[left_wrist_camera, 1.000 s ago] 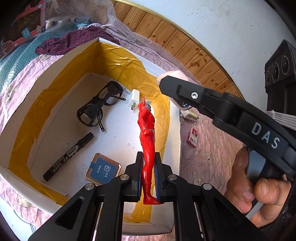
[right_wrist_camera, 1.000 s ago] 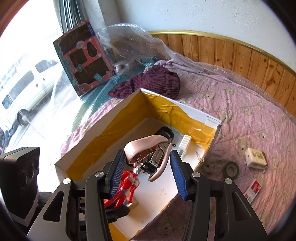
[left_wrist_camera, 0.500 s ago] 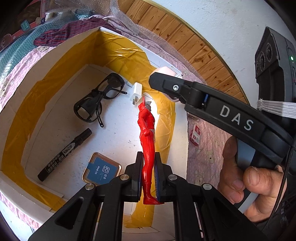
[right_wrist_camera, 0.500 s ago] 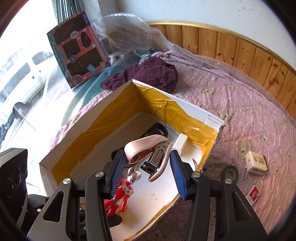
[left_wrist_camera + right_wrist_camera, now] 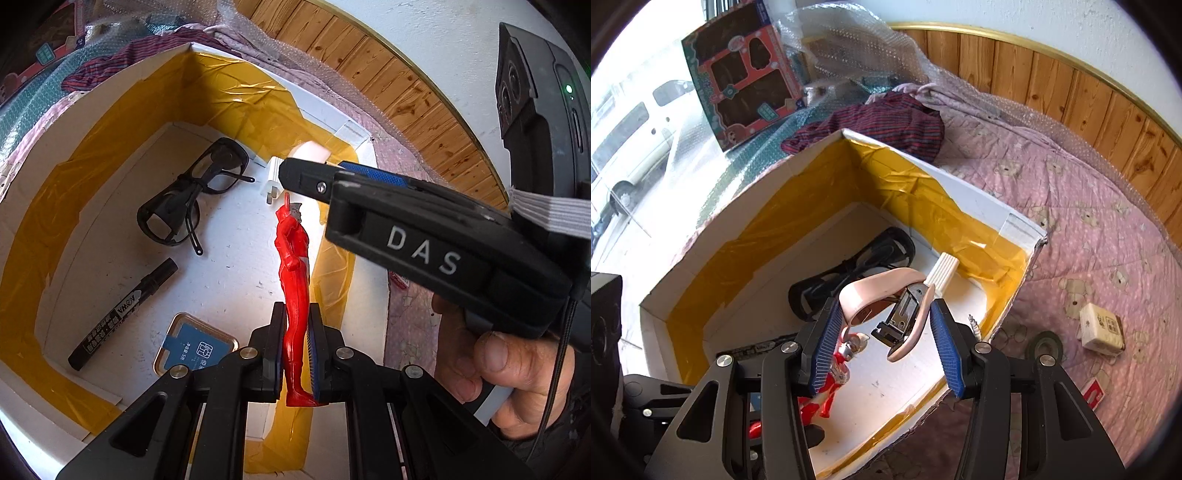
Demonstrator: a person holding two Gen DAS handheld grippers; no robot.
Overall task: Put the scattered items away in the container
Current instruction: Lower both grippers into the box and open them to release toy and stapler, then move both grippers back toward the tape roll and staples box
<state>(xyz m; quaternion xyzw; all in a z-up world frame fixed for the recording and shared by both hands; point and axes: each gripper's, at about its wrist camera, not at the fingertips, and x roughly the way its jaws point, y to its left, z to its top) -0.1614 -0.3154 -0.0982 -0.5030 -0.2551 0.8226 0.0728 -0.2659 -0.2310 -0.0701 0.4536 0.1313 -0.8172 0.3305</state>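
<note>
- Left hand-held gripper (image 5: 296, 347) pinching red toy figure (image 5: 293, 280) by the legs, frame centre, above cardboard box (image 5: 110, 96)
- Right hand-held gripper (image 5: 882, 343) clamping pink stapler (image 5: 886, 306) over the box
- Risk: crowded grippers colliding; dropped figure striking black glasses (image 5: 188, 199)

From my seat, the box (image 5: 110, 110) floor lies bare only in its middle, beside the figure (image 5: 293, 266). Glasses (image 5: 188, 195), marker (image 5: 122, 310) and tin (image 5: 195, 345) crowd its left side; the right gripper (image 5: 369, 184) overhangs its right wall.
</note>
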